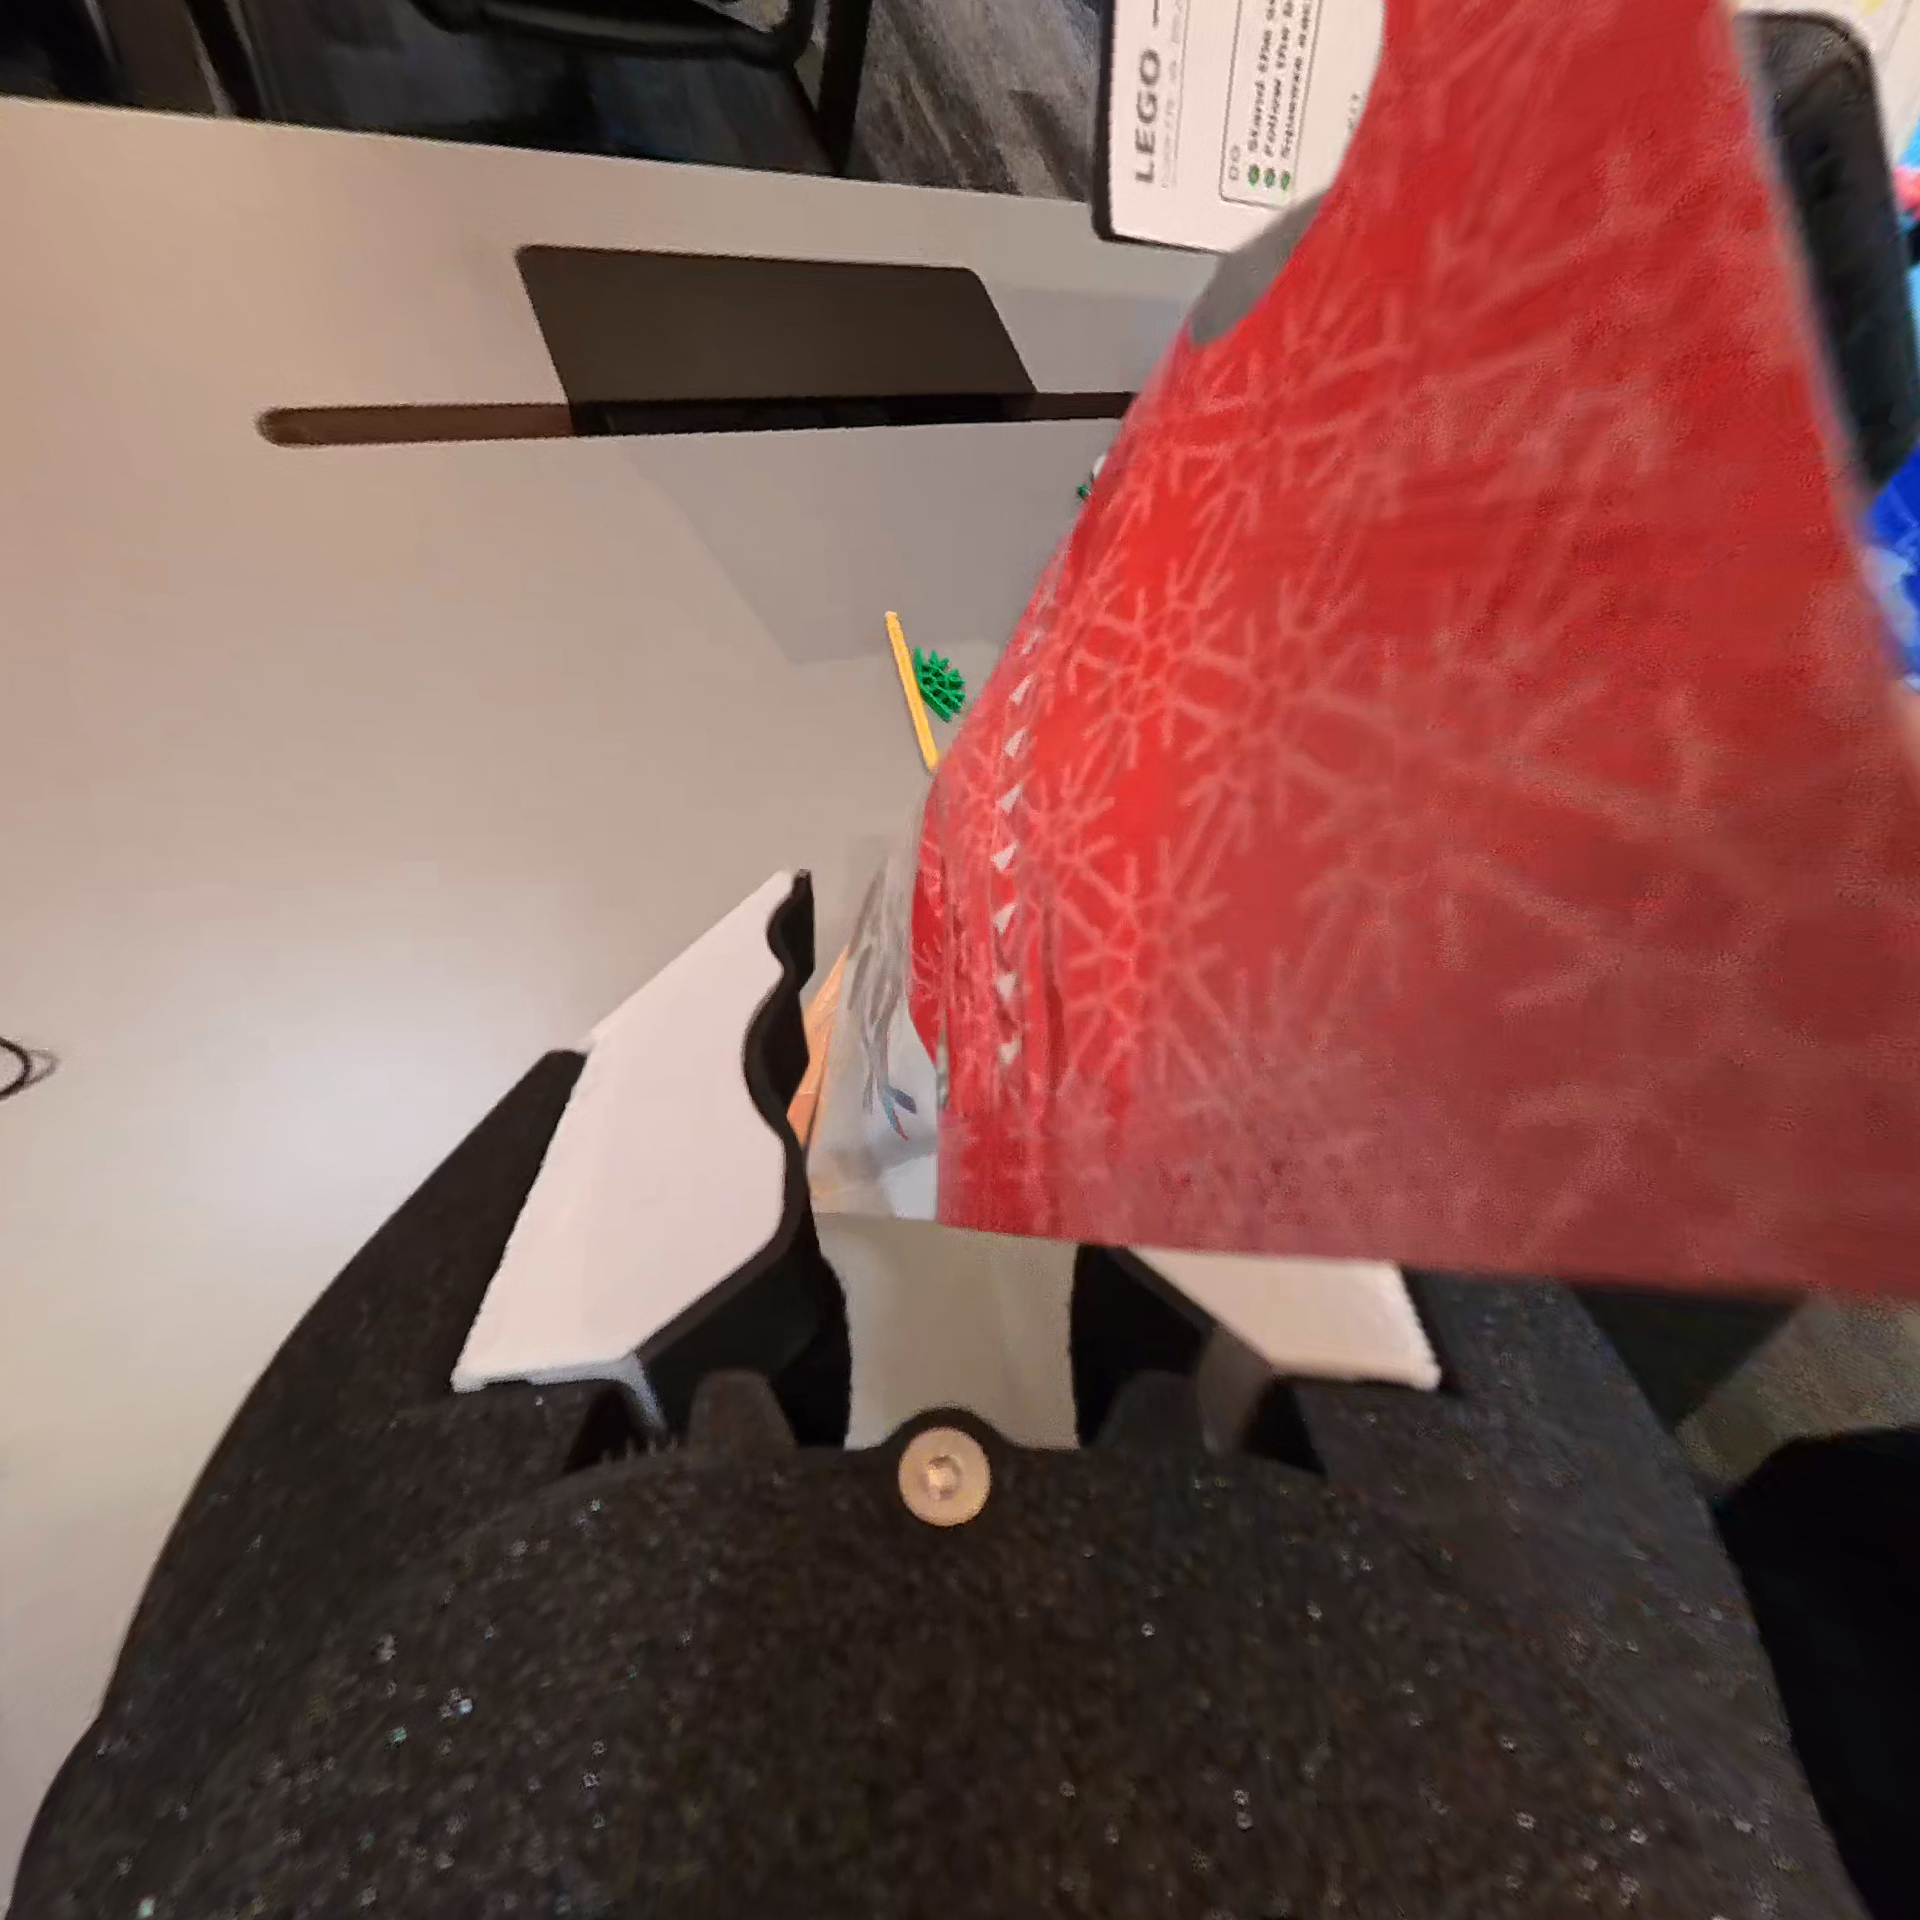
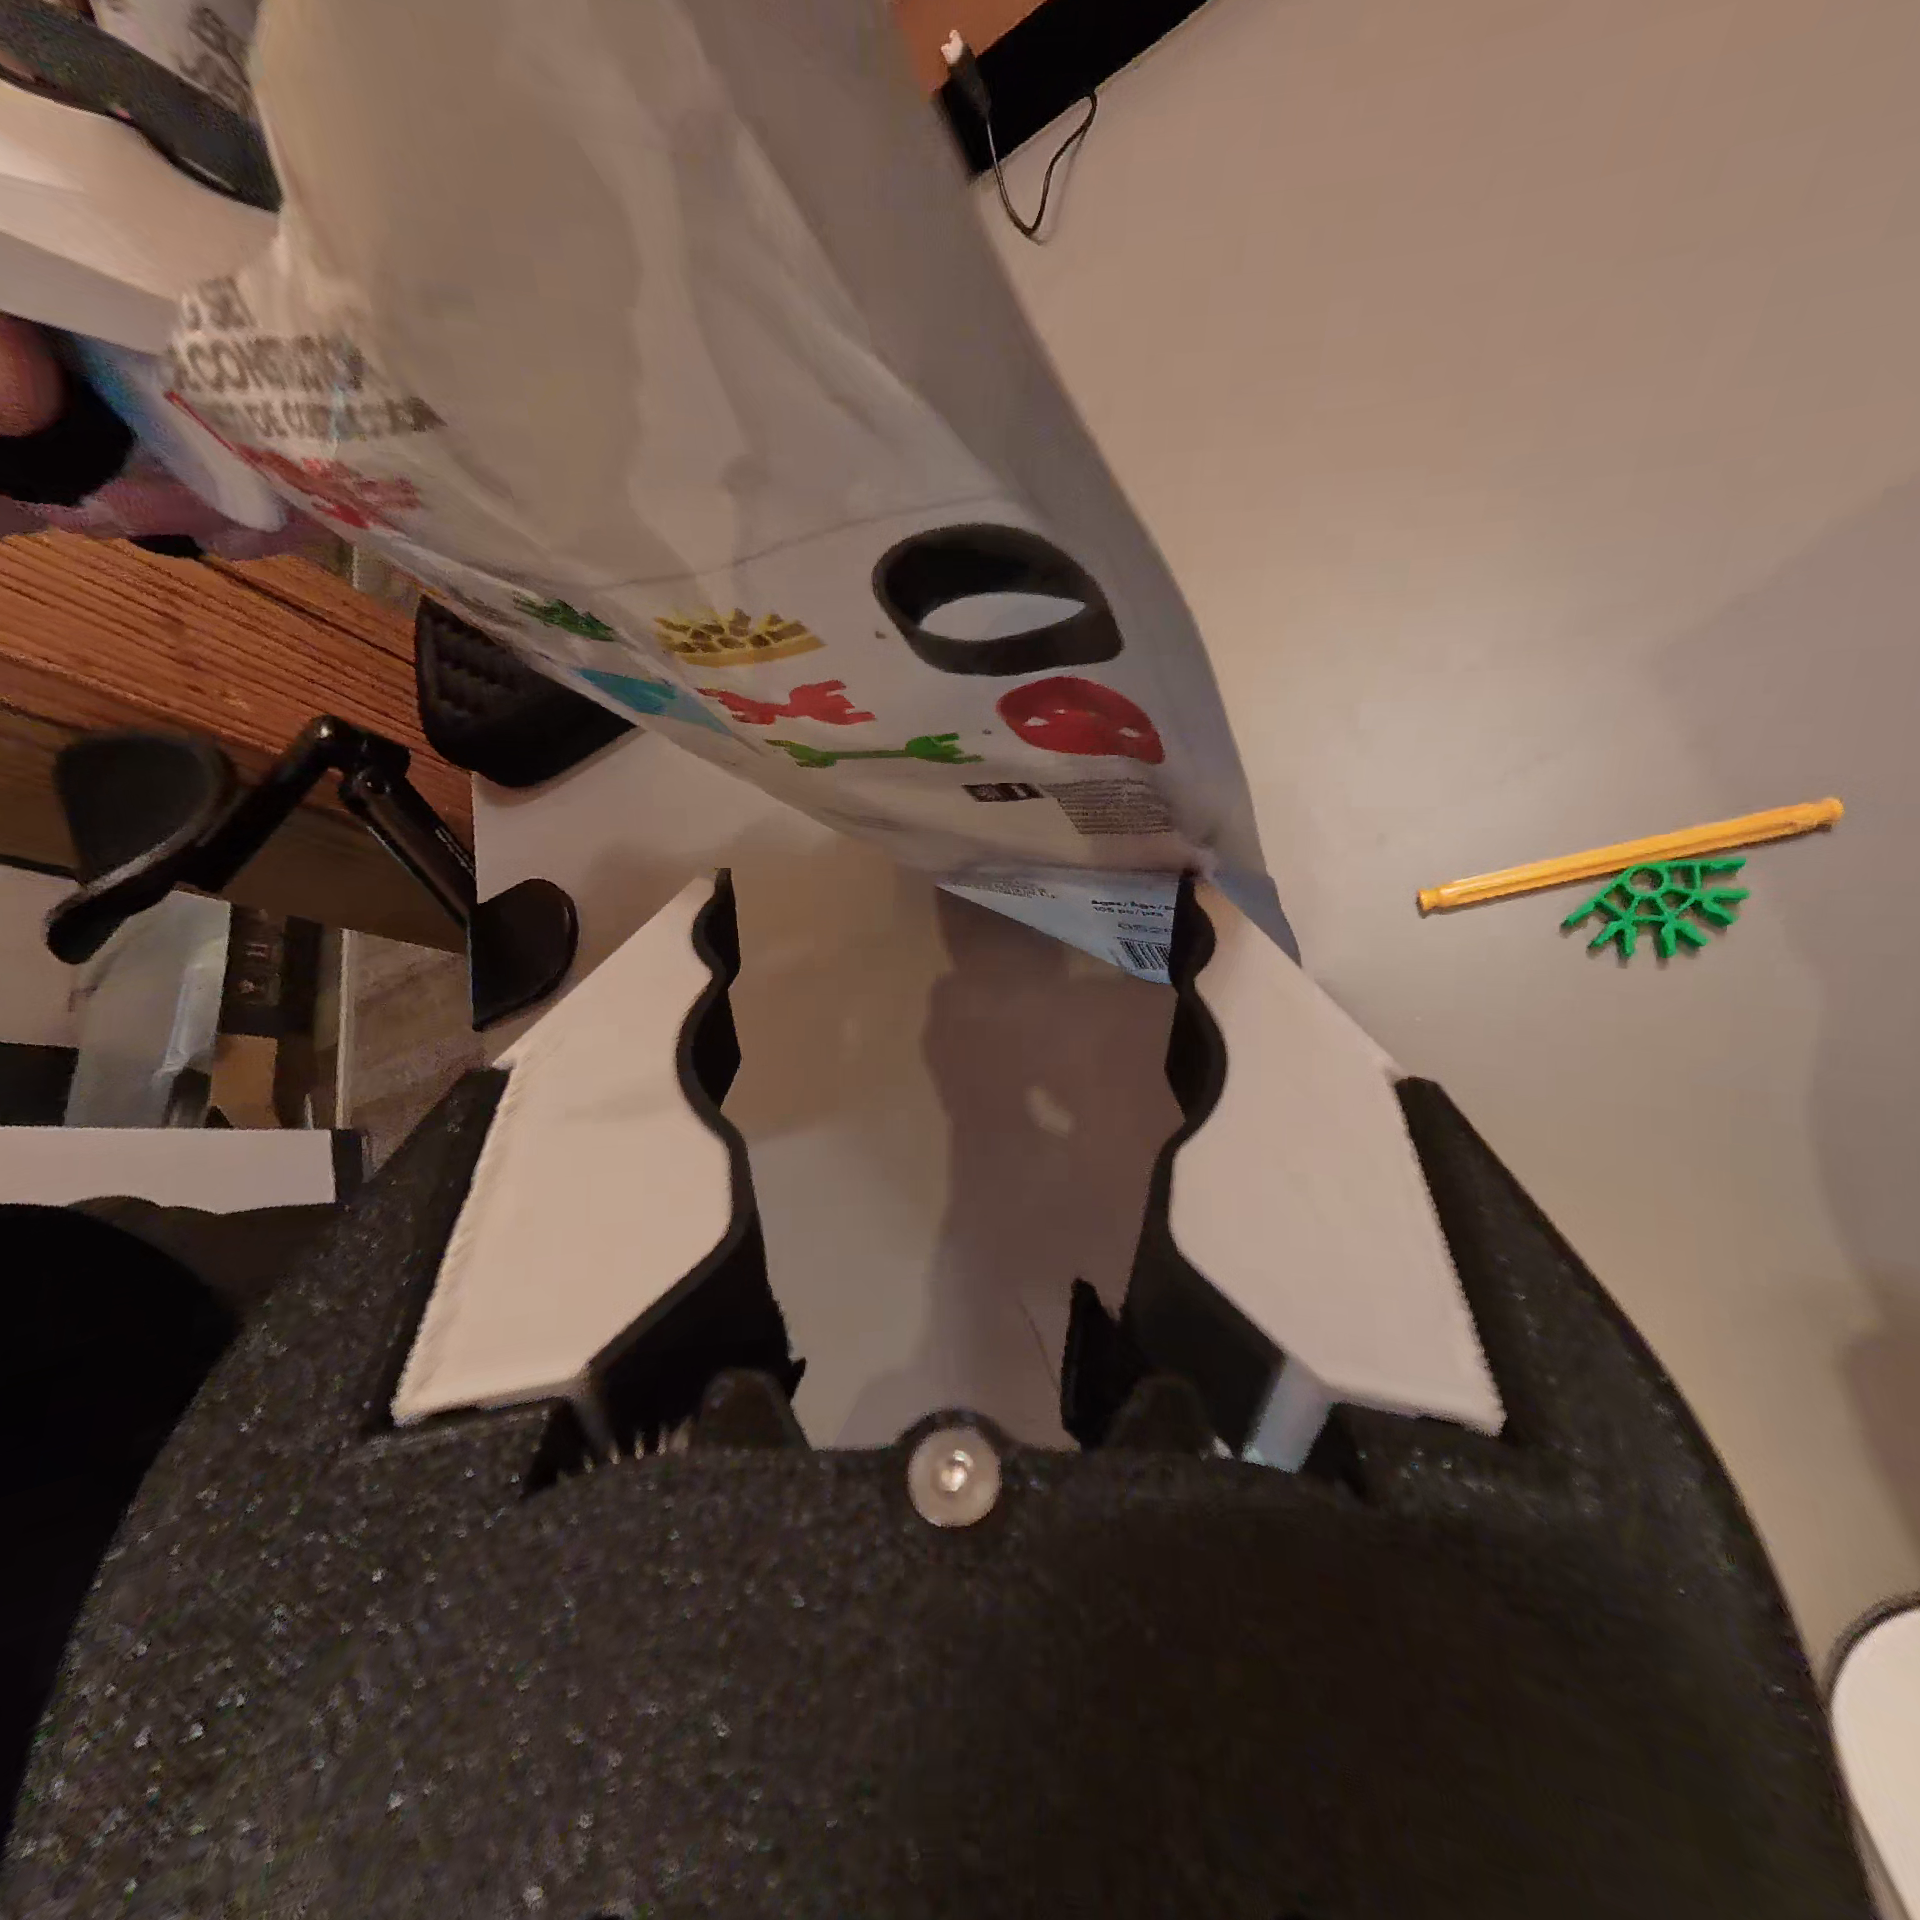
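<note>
Left gripper (image 1: pixel 925 1039): the near white jaw shows in full; the other is hidden behind a red bag (image 1: pixel 1403 779) patterned with pale snowflakes, which hangs close across the right of this view. Whether these jaws pinch the bag's edge cannot be told.

Right gripper (image 2: pixel 951 904): jaws stand wide apart. The right jaw tip touches or lies just beside the lower corner of the bag's white printed side (image 2: pixel 727 468), which shows coloured toy shapes, an oval hang hole and a barcode; nothing lies between the jaws.

Table (image 2: pixel 1507 416): pale grey. At the right lie a yellow rod (image 2: pixel 1631 854) and, touching it, a green snowflake-shaped connector (image 2: pixel 1657 906). A black slot (image 1: pixel 727 421) and a white printed card (image 1: pixel 1195 114) lie at the far side; a black cable (image 2: pixel 1039 177) trails near the far edge.

Risk, as judged: with one pair of jaws wide and the other's hold unseen, the limp, blurred bag could slip or swing, and might sweep the loose rod and connector about.
</note>
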A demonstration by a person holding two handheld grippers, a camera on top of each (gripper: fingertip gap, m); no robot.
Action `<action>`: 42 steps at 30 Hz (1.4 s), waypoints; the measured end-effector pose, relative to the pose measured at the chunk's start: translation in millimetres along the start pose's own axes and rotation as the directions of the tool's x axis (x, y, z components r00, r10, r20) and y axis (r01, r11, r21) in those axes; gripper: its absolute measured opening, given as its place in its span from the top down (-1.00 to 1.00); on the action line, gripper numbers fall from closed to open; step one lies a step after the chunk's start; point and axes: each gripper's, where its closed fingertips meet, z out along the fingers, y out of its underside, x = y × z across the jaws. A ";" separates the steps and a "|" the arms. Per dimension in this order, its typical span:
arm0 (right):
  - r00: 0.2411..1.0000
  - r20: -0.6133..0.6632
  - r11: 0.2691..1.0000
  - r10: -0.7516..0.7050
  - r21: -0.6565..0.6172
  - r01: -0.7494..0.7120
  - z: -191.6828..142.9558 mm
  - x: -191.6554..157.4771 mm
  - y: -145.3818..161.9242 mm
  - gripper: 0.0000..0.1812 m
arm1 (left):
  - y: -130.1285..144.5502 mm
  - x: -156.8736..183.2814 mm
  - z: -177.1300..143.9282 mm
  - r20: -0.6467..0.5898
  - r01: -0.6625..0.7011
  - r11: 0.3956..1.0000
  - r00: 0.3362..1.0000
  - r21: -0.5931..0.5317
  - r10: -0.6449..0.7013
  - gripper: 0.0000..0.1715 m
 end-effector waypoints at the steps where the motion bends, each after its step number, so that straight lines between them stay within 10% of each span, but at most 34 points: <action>1: 1.000 -0.004 1.000 -0.010 -0.013 0.010 1.9 1.8 -0.3 0.09 | 1.8 -0.7 -1.0 -0.005 0.009 1.000 1.000 -0.008 -0.009 0.34; 18: 0.993 -0.114 0.999 0.041 -0.002 -0.041 -33.6 24.8 22.5 0.17 | 10.9 -4.9 -65.1 0.021 -0.005 0.999 1.000 0.046 0.004 -0.01; 30: 0.826 -0.531 0.981 0.192 0.124 -0.148 0.0 149.1 33.3 0.51 | 128.8 49.4 -53.2 0.058 0.000 0.994 0.998 -0.109 0.007 0.14; 42: 0.808 -0.586 0.997 0.063 0.004 -0.075 35.6 180.7 23.9 0.74 | 209.5 60.7 -32.0 -0.072 -0.265 0.883 0.963 -0.388 0.258 0.19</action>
